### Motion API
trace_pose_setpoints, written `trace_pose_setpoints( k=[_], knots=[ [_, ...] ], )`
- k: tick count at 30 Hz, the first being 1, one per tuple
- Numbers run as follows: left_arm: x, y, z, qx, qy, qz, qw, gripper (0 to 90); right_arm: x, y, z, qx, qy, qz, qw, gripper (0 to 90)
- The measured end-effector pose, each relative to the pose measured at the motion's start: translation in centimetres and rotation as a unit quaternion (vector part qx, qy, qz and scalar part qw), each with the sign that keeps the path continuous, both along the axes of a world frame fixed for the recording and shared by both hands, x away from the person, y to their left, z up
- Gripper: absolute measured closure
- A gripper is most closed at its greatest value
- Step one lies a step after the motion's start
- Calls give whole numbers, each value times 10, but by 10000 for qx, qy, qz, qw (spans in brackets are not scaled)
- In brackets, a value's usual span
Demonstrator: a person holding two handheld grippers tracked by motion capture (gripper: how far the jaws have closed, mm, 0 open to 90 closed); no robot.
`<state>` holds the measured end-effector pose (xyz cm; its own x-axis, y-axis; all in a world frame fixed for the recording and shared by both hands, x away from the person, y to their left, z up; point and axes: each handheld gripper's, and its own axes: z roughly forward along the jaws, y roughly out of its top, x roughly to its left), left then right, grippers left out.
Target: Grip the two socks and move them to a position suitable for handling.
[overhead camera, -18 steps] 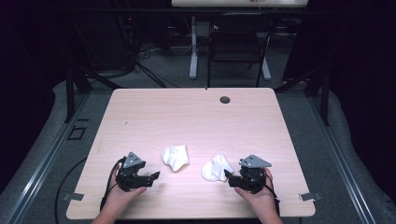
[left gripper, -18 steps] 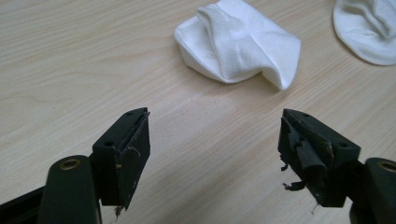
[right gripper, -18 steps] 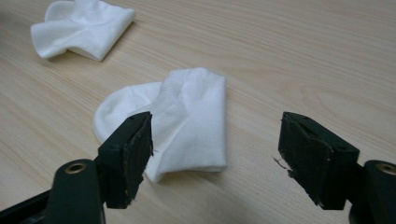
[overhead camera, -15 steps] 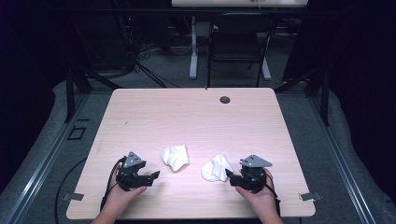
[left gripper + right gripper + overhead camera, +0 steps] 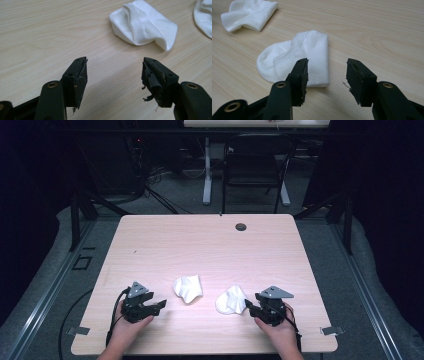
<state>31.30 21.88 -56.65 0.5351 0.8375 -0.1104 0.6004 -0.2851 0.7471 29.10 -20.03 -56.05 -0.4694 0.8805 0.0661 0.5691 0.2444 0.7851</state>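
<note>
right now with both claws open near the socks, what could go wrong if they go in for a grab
1. The right claw already has one jaw over the edge of the nearer white ankle sock; closing now may pinch only a thin edge and let it slip.
2. The other crumpled white sock lies ahead of the left claw, off toward one jaw, so a straight push could shove it along the smooth pale wooden table instead of catching it.

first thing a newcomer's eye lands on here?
Two white socks lie crumpled near the table's front edge: the left sock and the right sock. Flanking them, the left tongs and right tongs both gape open, holding nothing.
</note>
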Motion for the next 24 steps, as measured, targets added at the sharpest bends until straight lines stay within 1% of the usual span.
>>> trace_pose_setpoints(
  k=[1, 2, 3, 4, 5, 6, 7, 8, 9, 10, 11, 12, 13, 14, 15, 16, 17, 18, 19, 20, 21, 22, 23, 24],
  knots=[
    [0, 1, -1, -82, -52, 4, 10000, 387, 0, 1, 0, 39, 11, -5, 10000, 528],
    [0, 2, 0, -79, -68, -4, 9999, 396, 0, 2, 0, 57, 36, -37, 10000, 531],
    [0, 2, 0, -79, -68, -4, 9999, 396, 0, 2, 0, 57, 36, -37, 10000, 531],
    [1, 2, 1, -162, -51, -2, 9999, 396, 1, 3, 0, 45, 56, -42, 10000, 561],
    [1, 2, 1, -162, -51, -2, 9999, 396, 1, 3, 0, 45, 56, -42, 10000, 561],
    [1, 1, 1, -187, 22, -23, 9998, 396, 2, 2, 1, 56, 93, -10, 9999, 610],
    [1, 0, 1, -221, 63, -48, 9997, 400, 3, 2, 1, 116, 122, -15, 9999, 637],
    [1, 0, 1, -221, 63, -48, 9997, 413, 3, 2, 1, 116, 122, -15, 9999, 637],
    [0, -1, 1, -191, 76, -43, 9998, 413, 4, 2, 1, 133, 141, -15, 9998, 663],
    [-1, -2, 2, -105, 54, -24, 9999, 420, 5, 3, 2, 153, 179, -5, 9997, 713],
    [-1, -2, 2, -105, 54, -24, 9999, 430, 5, 3, 2, 153, 179, -5, 9997, 713],
    [-1, -4, 2, -75, 39, -27, 10000, 433, 7, 5, 2, 122, 220, 46, 9997, 760],
    [-1, -4, 2, -75, 39, -27, 10000, 436, 7, 5, 2, 122, 220, 46, 9997, 760],
    [-2, -4, 2, -41, 21, -20, 10000, 436, 8, 7, 2, 128, 230, 67, 9996, 782],
    [-2, -4, 2, -31, 34, -25, 10000, 462, 9, 9, 2, 88, 225, 83, 9997, 796],
    [-2, -2, 1, -29, 80, -30, 10000, 480, 12, 13, 3, 1, 220, 177, 9996, 827],
    [-2, -1, 1, -29, 72, 24, 10000, 485, 12, 16, 3, -43, 216, 218, 9995, 835],
    [-2, -1, 1, -29, 72, 24, 10000, 490, 12, 16, 3, -43, 216, 218, 9995, 835],
    [-2, 1, 1, -91, 64, 54, 9999, 492, 12, 19, 2, -189, 199, 247, 9993, 840],
    [-2, 1, 1, -91, 64, 54, 9999, 493, 12, 19, 2, -189, 199, 247, 9993, 840],
    [-2, 2, 2, -102, 84, 62, 9999, 494, 11, 22, -1, -356, 208, 282, 9988, 842],
    [-3, 3, 3, -124, 60, 80, 9999, 494, 11, 22, -1, -356, 208, 282, 9988, 842],
    [-3, 4, 3, -155, 40, 101, 9998, 497, 12, 23, -3, -406, 210, 287, 9985, 846],
    [-3, 4, 4, -187, 50, 106, 9998, 497, 12, 23, -4, -411, 243, 307, 9984, 852]
  ],
)
